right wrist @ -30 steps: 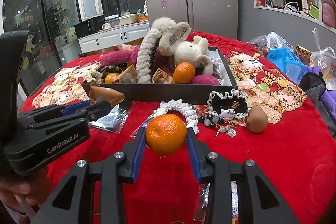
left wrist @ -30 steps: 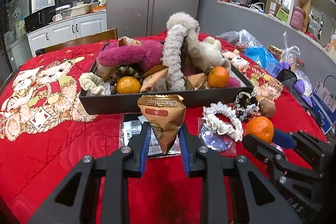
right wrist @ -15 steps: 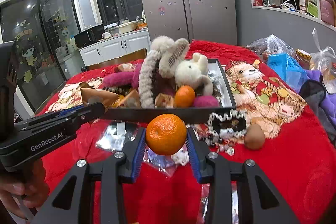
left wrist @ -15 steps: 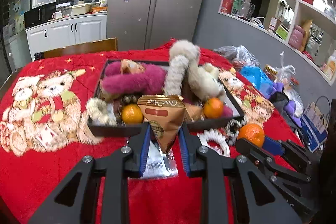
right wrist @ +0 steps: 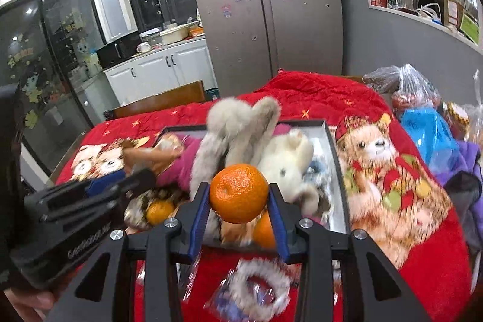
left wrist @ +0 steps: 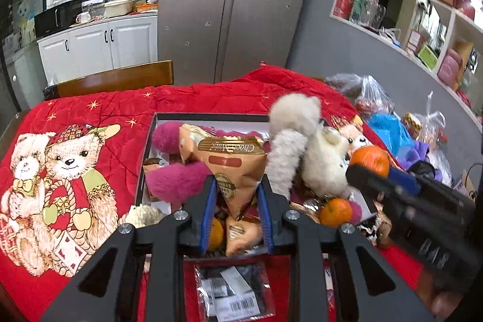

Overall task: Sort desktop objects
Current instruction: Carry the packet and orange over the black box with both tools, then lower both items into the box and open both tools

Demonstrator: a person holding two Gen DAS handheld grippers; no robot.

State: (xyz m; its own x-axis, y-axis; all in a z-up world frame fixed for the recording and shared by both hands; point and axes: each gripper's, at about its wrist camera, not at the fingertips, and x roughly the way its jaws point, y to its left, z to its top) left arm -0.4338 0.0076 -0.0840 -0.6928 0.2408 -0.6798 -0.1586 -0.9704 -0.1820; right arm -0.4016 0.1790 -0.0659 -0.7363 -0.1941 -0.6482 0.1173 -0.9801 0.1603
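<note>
Red blanket (left wrist: 90,116), snack packet (left wrist: 234,168) clamped in left gripper (left wrist: 236,213), tangerine (right wrist: 239,194) in right gripper (right wrist: 239,219)

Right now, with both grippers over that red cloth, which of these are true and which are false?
1. The right gripper holds an orange. True.
2. The left gripper holds a white plush toy. False: it grips a triangular snack packet; the white plush lies in the tray.
3. The black tray is bare. False: it holds plush toys, snacks and oranges.
4. A barcoded packet lies on the red cloth outside the tray. True.
5. The cloth shows teddy bears. True.
</note>
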